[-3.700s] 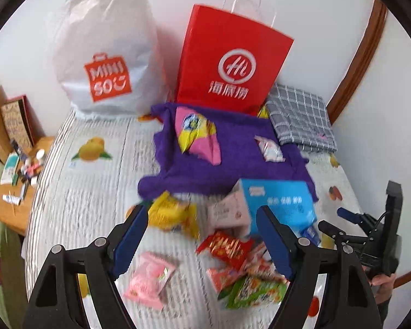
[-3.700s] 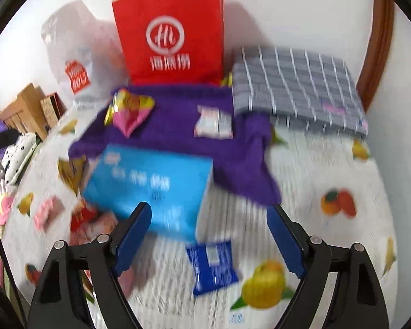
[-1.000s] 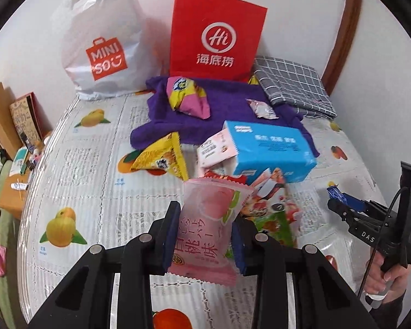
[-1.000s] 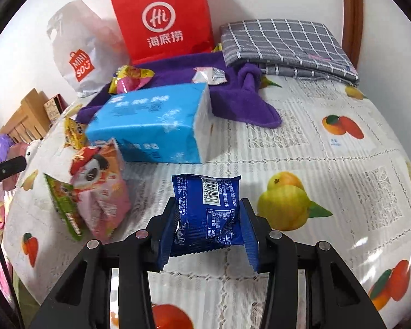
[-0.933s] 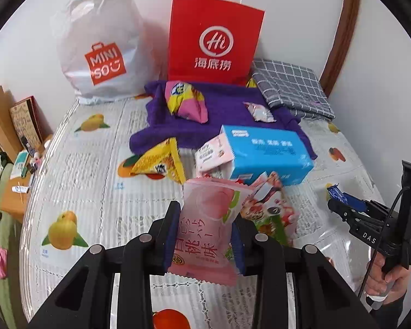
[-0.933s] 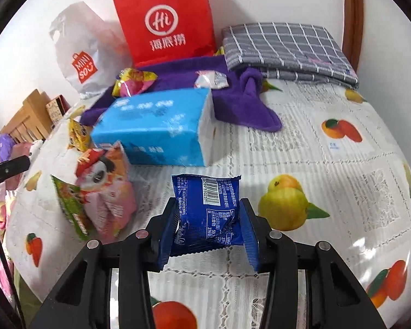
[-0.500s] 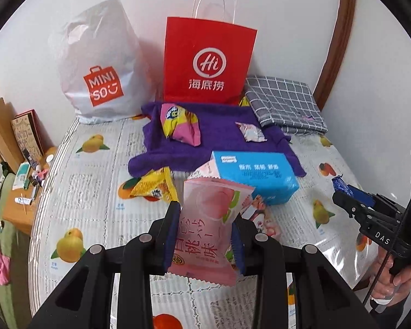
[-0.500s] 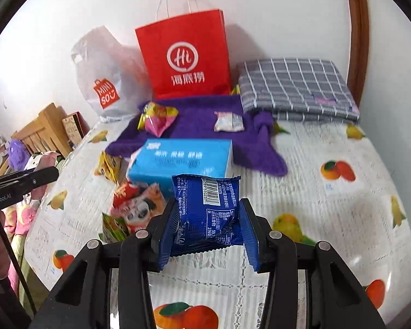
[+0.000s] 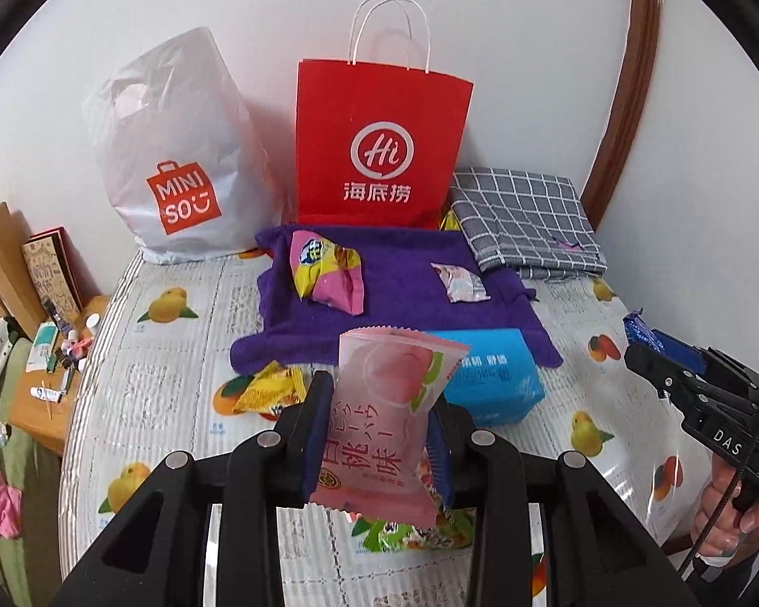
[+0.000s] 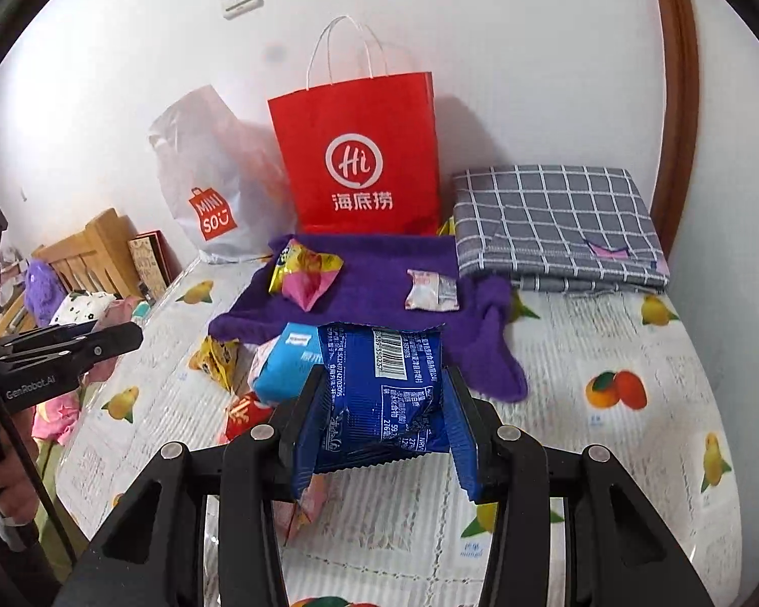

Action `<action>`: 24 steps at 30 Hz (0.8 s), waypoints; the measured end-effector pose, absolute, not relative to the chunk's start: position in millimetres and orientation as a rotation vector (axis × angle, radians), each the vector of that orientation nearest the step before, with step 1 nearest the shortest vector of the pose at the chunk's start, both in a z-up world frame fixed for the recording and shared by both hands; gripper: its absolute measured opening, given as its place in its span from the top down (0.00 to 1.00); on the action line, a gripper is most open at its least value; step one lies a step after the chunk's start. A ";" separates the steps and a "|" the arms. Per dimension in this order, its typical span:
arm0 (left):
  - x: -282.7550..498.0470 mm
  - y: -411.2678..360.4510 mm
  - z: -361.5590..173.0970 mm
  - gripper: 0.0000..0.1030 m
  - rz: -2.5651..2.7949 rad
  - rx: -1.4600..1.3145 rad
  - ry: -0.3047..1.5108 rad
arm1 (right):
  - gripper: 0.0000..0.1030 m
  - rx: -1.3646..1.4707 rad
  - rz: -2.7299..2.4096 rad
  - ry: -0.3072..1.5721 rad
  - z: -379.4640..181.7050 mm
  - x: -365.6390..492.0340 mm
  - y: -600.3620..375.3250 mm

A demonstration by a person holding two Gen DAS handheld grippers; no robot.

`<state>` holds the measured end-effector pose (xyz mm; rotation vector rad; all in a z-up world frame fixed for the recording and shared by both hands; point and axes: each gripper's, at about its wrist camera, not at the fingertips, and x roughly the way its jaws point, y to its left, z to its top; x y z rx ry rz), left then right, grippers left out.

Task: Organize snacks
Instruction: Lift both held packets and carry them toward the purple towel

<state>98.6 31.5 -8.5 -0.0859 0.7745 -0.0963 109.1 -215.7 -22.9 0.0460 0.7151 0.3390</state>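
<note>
My left gripper (image 9: 377, 394) is shut on a pink peach-printed snack packet (image 9: 384, 425), held upright above the bed. My right gripper (image 10: 383, 379) is shut on a dark blue snack packet (image 10: 384, 394), also lifted off the bed; in the left wrist view that blue packet (image 9: 637, 331) shows at the right edge. Straight ahead against the wall stand a red paper bag (image 9: 379, 146) and a white plastic bag (image 9: 177, 152). On the purple towel (image 9: 405, 283) lie a yellow-pink packet (image 9: 329, 278) and a small silver packet (image 9: 458, 282).
A blue tissue pack (image 9: 491, 379), a yellow packet (image 9: 268, 389) and more packets (image 10: 243, 412) lie on the fruit-print bedspread (image 9: 177, 354). A folded grey checked cloth (image 10: 556, 222) sits back right. A wooden bedside table (image 9: 40, 384) with small items stands left of the bed.
Both grippers have risen with their packets still clamped, so the bed and the loose snacks look farther below and the bags at the wall stand fully in view.
</note>
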 end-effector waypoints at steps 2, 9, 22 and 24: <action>101.0 32.0 -5.5 0.69 -0.094 -0.084 0.767 | 0.57 0.041 0.342 0.708 -18.9 112.6 -214.7; 114.9 32.1 3.2 0.69 -0.108 -0.101 0.761 | 0.57 0.049 0.352 0.692 -9.6 128.8 -212.8; 149.1 16.3 17.6 0.69 -0.158 -0.120 0.741 | 0.57 0.060 0.355 0.688 -0.1 156.4 -212.7; 156.2 16.0 16.8 0.69 -0.163 -0.124 0.748 | 0.57 0.057 0.357 0.688 0.7 161.6 -212.2</action>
